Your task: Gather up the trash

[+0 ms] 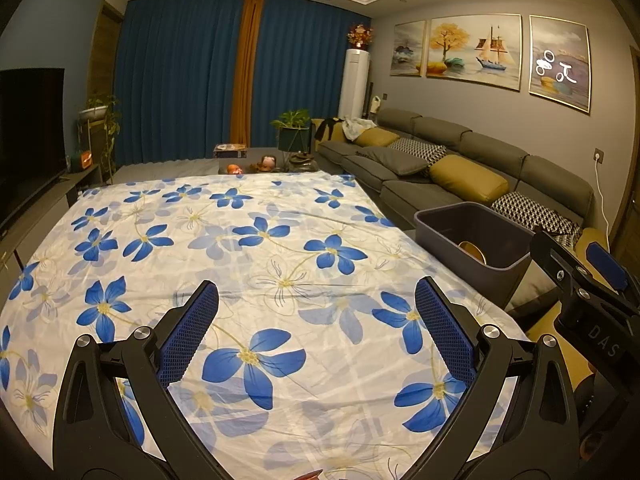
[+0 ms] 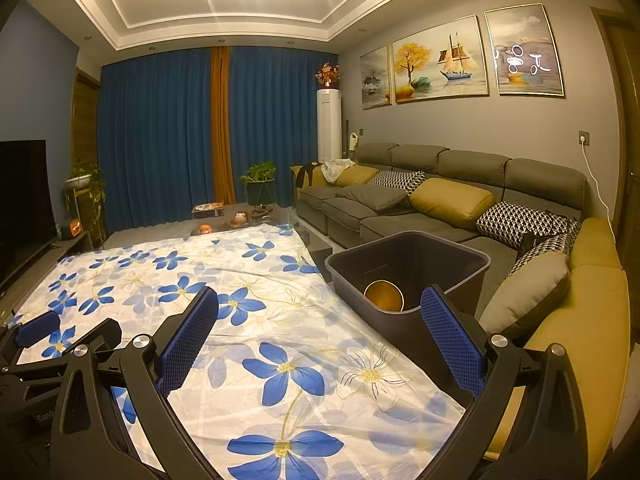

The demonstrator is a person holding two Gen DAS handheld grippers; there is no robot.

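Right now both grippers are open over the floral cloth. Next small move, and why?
Probably pan both cameras to look for trash. The left gripper and right gripper are open and empty, the floral cloth shows no loose item, and the grey bin already holds one round gold-coloured object.

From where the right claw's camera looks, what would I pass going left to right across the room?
Television → potted plant → blue curtains → white tower unit → paintings → wall socket.
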